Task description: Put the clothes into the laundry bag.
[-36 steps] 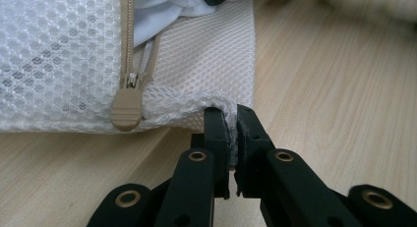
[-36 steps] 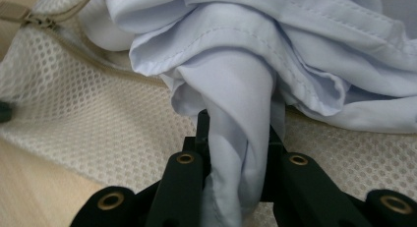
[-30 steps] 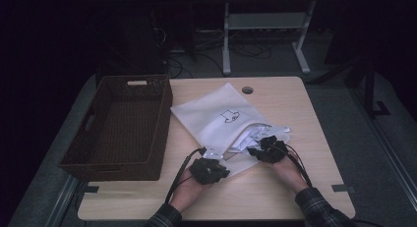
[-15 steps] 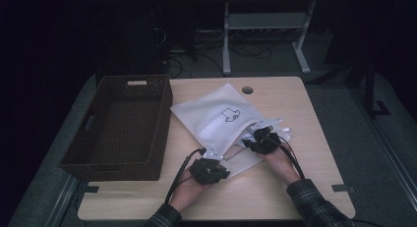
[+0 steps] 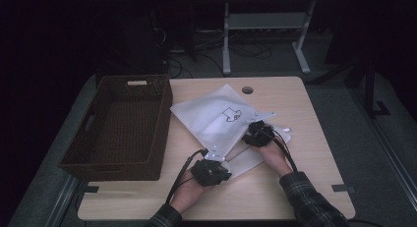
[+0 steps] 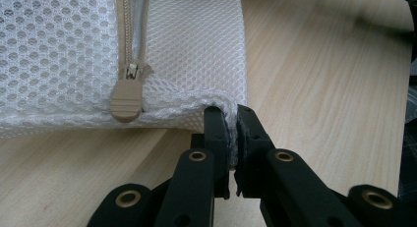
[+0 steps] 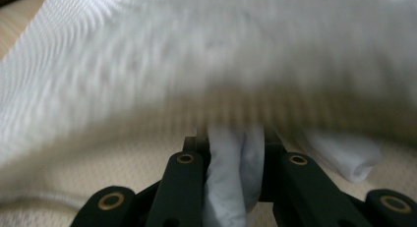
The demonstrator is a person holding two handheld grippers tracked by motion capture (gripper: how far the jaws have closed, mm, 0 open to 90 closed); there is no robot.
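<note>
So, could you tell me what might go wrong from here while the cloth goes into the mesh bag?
The left gripper pinches only a thin corner of the mesh bag, so the mesh may slip free and the mouth close. The white cloth in the right gripper could bunch up or snag near the zipper pull.

White mesh bag (image 6: 192,55), tan zipper (image 6: 127,97)

Dark wicker basket (image 5: 118,126) left on wooden table (image 5: 314,173).
</note>
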